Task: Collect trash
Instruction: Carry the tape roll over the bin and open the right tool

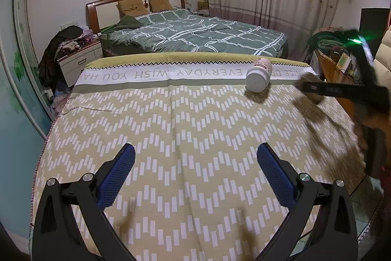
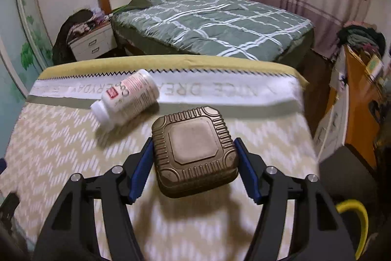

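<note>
A white pill bottle (image 1: 259, 75) lies on its side on the table's patterned cloth (image 1: 183, 126), far right of centre; it also shows in the right wrist view (image 2: 127, 96). My right gripper (image 2: 193, 153) is shut on a square bronze ribbed container (image 2: 194, 152), held above the cloth just right of the bottle. In the left wrist view that gripper and container (image 1: 310, 87) are blurred at the right edge. My left gripper (image 1: 195, 175) is open and empty over the near middle of the cloth.
A bed with a green checked quilt (image 1: 195, 33) stands beyond the table. A nightstand (image 1: 78, 60) with clothes stands at the left, an orange cabinet (image 2: 354, 109) with clutter at the right. A yellow curved object (image 2: 354, 217) shows low right.
</note>
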Available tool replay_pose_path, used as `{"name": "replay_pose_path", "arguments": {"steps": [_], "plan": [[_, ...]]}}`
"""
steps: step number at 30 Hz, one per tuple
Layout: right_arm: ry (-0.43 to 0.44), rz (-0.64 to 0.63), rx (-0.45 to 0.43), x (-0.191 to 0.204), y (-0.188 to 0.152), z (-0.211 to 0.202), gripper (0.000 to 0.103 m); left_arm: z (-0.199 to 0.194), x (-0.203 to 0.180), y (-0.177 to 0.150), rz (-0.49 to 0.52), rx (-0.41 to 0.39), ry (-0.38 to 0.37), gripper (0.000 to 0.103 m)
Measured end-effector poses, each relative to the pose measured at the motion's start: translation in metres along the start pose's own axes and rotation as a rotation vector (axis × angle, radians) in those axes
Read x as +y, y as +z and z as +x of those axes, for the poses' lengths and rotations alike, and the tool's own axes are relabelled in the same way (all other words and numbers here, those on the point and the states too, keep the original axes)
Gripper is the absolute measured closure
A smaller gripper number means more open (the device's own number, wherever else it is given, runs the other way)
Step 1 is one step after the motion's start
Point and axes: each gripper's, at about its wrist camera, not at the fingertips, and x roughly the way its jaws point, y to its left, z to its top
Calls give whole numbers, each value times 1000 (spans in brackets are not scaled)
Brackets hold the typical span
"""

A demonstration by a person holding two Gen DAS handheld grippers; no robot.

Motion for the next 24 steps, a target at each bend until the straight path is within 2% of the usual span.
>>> {"name": "replay_pose_path", "arguments": {"steps": [5, 12, 18, 24], "plan": [[-28, 113, -54, -39, -45, -54, 41, -3, -3, -1, 11, -6, 3, 5], [-201, 278, -89, -106, -104, -113, 41, -5, -7, -1, 15, -5, 4, 5], [-285, 407, -68, -151, -138, -122, 41, -5, -8, -1, 17, -2, 5, 5], [-321, 466, -55, -165, -149, -115, 38, -5, -8, 0, 12, 8, 9, 5]]}}
